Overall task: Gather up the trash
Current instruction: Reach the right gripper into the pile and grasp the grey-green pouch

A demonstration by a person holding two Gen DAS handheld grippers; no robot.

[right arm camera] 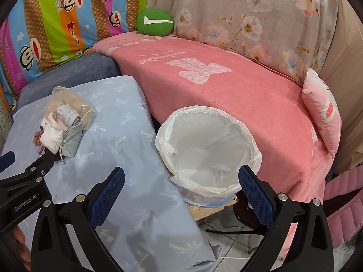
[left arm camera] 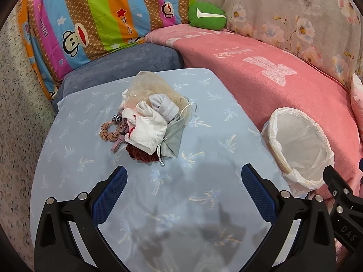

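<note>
At frame centre, your spread left claw [left arm camera: 181, 179] faces a soft fabric heap [left arm camera: 149, 122]; your spread right claw [right arm camera: 181, 181] frames the round plastic-lined bin [right arm camera: 207, 156].

A home living room: a sofa draped in a pink blanket [right arm camera: 238, 95] across the centre, a cartoon-monkey striped cover [left arm camera: 90, 18] upper left, floral fabric [right arm camera: 261, 18] upper right.
</note>
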